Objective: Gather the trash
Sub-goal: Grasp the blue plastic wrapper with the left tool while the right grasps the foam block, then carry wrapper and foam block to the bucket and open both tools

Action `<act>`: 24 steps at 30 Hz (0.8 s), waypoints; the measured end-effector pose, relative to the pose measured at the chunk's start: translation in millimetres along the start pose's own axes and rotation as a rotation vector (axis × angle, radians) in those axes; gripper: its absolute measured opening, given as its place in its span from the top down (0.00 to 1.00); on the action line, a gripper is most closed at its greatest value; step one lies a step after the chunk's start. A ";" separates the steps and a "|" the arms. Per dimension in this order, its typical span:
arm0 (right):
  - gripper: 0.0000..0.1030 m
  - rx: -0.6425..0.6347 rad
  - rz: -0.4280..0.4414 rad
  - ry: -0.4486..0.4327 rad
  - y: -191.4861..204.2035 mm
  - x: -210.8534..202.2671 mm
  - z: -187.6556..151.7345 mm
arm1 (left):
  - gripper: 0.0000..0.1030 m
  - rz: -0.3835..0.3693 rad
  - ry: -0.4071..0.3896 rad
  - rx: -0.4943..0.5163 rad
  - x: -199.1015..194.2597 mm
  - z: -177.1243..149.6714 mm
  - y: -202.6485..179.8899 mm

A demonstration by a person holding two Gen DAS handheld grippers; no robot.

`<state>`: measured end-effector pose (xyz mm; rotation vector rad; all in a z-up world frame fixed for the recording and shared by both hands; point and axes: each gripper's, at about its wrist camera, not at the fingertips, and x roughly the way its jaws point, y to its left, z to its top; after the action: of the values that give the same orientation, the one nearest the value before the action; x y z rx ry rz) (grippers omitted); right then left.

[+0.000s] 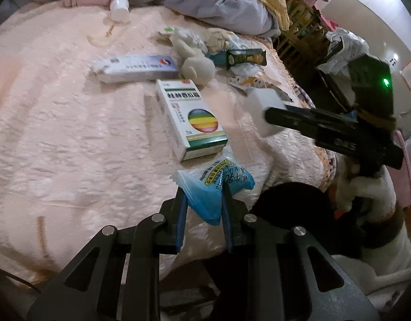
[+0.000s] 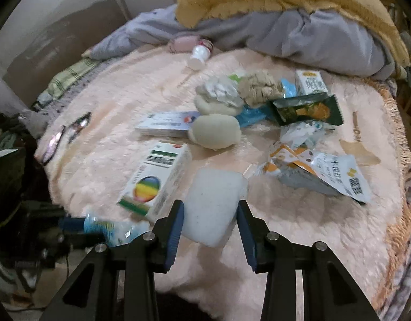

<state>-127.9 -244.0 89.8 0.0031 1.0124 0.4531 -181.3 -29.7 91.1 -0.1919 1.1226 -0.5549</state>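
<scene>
Left gripper: fingers pinching a crinkled blue-and-white plastic snack wrapper, held above the pink plush blanket.

Right gripper: fingers clamped on a white rectangular foam block.

Just ahead of both: white cardboard medicine box with rainbow oval. Farther ahead: dark green foil snack bag, beige rolled socks.

On the blanket the medicine box lies nearest the front edge, with the long carton behind it and the bottle farther back by the piled bedding. To the right of the carton sit two socks, and right again the snack wrappers. The foam block sits between the right gripper fingers, just right of the medicine box, and the milk-candy wrapper is between the left gripper fingers, in front of that box.
</scene>
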 end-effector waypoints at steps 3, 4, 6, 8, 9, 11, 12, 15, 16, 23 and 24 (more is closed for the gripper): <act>0.62 0.012 0.017 -0.032 -0.6 -16.8 -7.6 | 0.80 0.011 -0.022 0.022 -16.0 1.3 -5.1; 0.62 0.019 0.014 -0.044 -2.2 -23.3 -10.7 | 0.80 0.017 -0.028 0.029 -18.9 2.8 -8.1; 0.62 0.035 0.013 -0.063 -4.7 -31.8 -13.7 | 0.80 0.031 -0.045 0.043 -22.4 7.8 -16.7; 0.62 0.052 0.006 -0.081 -9.5 -39.4 -16.8 | 0.80 0.042 -0.065 0.054 -23.3 12.9 -24.9; 0.62 0.062 -0.002 -0.093 -12.6 -44.1 -18.6 | 0.80 0.057 -0.076 0.064 -21.4 16.8 -31.1; 0.62 0.077 -0.018 -0.110 -17.7 -51.4 -21.5 | 0.80 0.078 -0.089 0.078 -16.1 23.8 -41.2; 0.62 0.084 -0.031 -0.120 -20.5 -55.1 -22.9 | 0.80 0.086 -0.096 0.084 -12.4 28.1 -46.4; 0.62 0.109 -0.053 -0.143 -29.6 -65.2 -27.3 | 0.80 0.097 -0.116 0.102 -2.2 40.6 -61.9; 0.62 0.115 -0.058 -0.149 -31.8 -68.0 -28.3 | 0.80 0.110 -0.126 0.109 0.6 44.1 -65.9; 0.62 0.140 -0.096 -0.186 -44.1 -84.8 -37.4 | 0.80 0.166 -0.167 0.139 19.3 68.4 -91.1; 0.62 0.146 -0.100 -0.191 -46.2 -86.8 -38.3 | 0.80 0.175 -0.172 0.146 21.2 71.1 -95.1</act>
<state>-181.1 -325.7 130.5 0.1242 0.8516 0.2813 -141.9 -130.4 144.6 -0.0140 0.9178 -0.4533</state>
